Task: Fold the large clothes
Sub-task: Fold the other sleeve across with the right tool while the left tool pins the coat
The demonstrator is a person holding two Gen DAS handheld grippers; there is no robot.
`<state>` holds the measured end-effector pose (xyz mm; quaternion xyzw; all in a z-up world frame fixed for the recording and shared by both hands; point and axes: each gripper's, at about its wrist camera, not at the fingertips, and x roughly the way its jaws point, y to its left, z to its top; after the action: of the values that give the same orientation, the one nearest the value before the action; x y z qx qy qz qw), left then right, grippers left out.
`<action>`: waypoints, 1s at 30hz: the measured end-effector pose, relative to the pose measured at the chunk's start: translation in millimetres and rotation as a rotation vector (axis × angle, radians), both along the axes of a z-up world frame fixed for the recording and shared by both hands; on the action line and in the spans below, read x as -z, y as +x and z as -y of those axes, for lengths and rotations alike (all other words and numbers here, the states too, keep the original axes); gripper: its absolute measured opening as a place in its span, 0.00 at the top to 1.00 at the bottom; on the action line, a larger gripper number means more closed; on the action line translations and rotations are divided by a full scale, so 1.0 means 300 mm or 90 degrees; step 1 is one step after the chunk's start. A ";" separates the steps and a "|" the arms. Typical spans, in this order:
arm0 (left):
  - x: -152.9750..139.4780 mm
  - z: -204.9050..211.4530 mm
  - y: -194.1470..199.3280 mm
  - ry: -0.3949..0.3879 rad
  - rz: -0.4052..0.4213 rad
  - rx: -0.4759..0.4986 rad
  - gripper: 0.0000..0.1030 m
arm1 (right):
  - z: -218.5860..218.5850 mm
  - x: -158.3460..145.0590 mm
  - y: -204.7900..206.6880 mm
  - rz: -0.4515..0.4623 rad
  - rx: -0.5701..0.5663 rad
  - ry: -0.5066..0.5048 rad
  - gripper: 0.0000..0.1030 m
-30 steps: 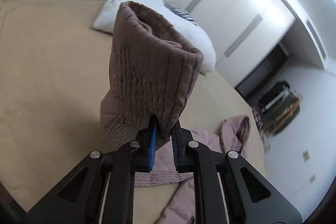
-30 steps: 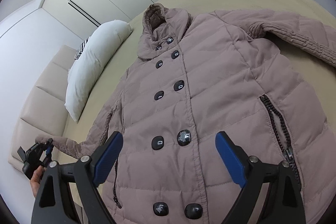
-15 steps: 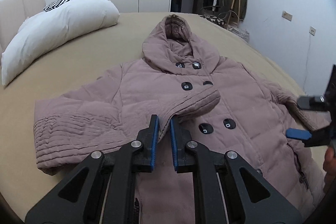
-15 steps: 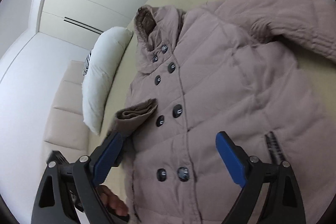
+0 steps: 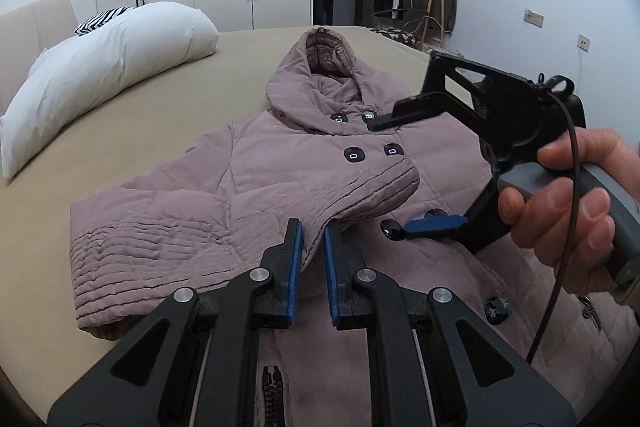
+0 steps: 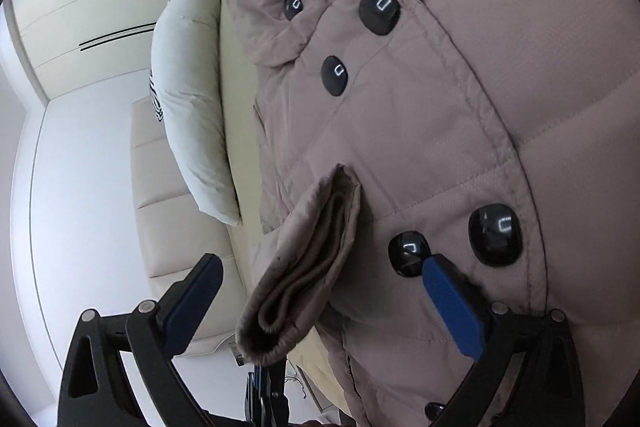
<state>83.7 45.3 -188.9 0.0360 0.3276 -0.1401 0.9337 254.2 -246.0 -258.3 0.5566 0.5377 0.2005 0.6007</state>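
Left tool point(image 5: 311, 239) clamped on coat point(image 5: 400, 187) cuff point(image 5: 376, 187), right tool point(image 6: 320, 291) jaws widening, straddling cuff

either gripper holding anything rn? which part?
Left gripper pinches the coat sleeve's cuff edge. Right gripper is open, holding nothing.

- Left gripper point(image 5: 313, 259): 2 black angular fingers with triangular cut-outs, blue pads, 4 silver screw heads.
- Right gripper point(image 6: 320, 307): same black frame, blue pads, silver screws; grey handle at 3 o'clock in the left view, thin dark cable looping over it.
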 end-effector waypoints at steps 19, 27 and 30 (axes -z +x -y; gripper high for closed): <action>-0.082 -0.095 -0.099 -0.043 0.023 -0.077 0.89 | -0.171 -0.263 0.133 0.099 -0.103 -0.041 0.80; -0.027 -0.258 -0.006 -0.171 -0.068 -0.208 0.89 | -0.135 -0.858 0.133 0.331 -0.077 -0.026 0.80; -0.011 -0.242 0.067 -0.177 -0.074 -0.228 0.89 | -0.076 -1.031 0.107 0.399 -0.056 -0.018 0.80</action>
<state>103.6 117.9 -185.6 -0.1596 0.3597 -0.0175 0.9192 286.3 -223.1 51.1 0.4356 0.3529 0.3806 0.7354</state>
